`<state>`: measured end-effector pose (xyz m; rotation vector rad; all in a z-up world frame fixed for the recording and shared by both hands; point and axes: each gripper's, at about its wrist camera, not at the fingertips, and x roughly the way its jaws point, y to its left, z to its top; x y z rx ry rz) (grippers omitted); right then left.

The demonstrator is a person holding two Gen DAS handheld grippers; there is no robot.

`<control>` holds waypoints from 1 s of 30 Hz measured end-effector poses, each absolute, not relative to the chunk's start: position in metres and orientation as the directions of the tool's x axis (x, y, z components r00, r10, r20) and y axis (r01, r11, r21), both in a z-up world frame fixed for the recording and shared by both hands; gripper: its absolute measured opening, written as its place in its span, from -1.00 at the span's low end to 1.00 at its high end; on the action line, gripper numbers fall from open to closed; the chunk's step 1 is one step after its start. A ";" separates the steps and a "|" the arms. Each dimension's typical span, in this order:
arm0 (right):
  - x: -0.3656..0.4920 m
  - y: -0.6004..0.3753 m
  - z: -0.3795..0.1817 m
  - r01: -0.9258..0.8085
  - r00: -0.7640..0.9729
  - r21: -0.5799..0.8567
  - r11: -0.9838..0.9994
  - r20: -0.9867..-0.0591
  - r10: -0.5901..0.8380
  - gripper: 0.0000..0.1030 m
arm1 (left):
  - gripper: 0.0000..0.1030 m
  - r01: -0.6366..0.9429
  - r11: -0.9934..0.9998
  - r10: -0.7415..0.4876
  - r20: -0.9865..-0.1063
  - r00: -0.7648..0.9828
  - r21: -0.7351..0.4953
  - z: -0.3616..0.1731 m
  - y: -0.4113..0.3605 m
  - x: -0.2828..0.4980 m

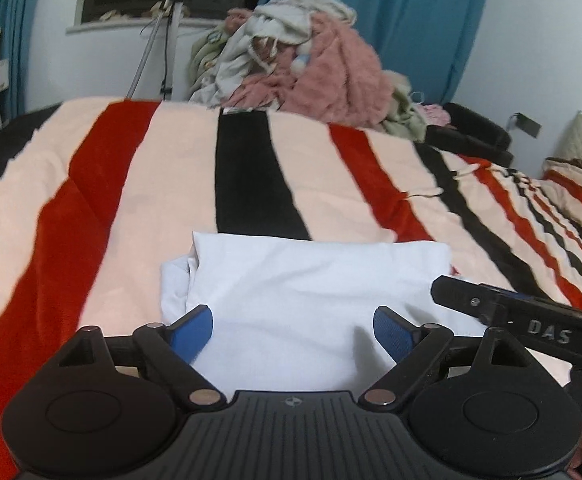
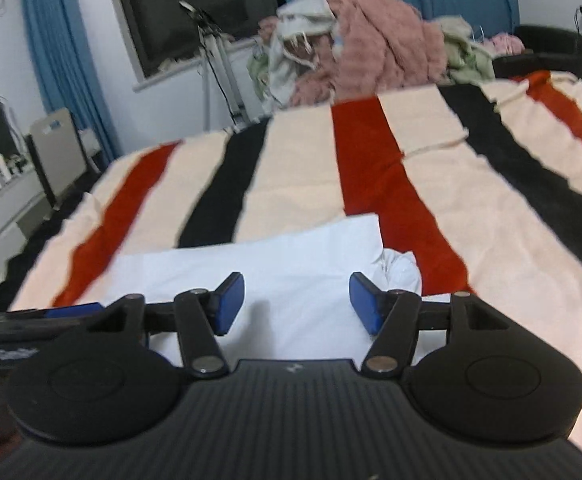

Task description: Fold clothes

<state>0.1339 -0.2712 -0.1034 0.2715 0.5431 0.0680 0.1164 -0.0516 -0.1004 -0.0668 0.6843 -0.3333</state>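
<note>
Hovering spread left claw (image 1: 293, 330) and right claw (image 2: 297, 302) over folded shirt (image 1: 315, 280); pinch near edges evenly, fold away.

White garment (image 1: 291, 296), red-black-cream striped blanket (image 1: 171, 184)

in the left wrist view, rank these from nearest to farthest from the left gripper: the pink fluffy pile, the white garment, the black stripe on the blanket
From the left gripper:
1. White garment, folded, directly under and ahead of the gripper.
2. Black stripe, just beyond the garment, running away up the blanket.
3. Pink fluffy pile, at the bed's far edge, slightly right.
</note>
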 end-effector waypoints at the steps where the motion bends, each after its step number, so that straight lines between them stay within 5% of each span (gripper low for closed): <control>1: 0.123 -0.270 -0.099 0.009 0.855 0.270 0.963 -0.501 0.133 0.19 | 0.73 0.288 0.944 -0.325 -0.606 0.726 -0.162 -0.096 -0.051 0.107; 7: 0.067 -0.260 -0.097 -0.019 0.829 0.238 0.971 -0.540 0.148 0.19 | 0.73 0.323 0.942 -0.308 -0.636 0.707 -0.097 -0.090 -0.046 0.051; 16: 0.057 -0.257 -0.124 -0.005 0.787 0.247 0.969 -0.597 0.156 0.15 | 0.73 0.268 0.950 -0.304 -0.664 0.683 -0.159 -0.095 -0.034 0.020; 25: 0.052 -0.255 -0.123 0.010 0.788 0.243 0.970 -0.599 0.142 0.15 | 0.79 0.159 0.760 -0.593 -0.571 0.568 -0.630 -0.092 0.015 -0.013; 30: 0.053 -0.253 -0.122 0.014 0.788 0.233 0.972 -0.601 0.133 0.15 | 0.72 -0.001 0.665 -0.652 -0.581 0.488 -0.747 -0.142 0.010 0.025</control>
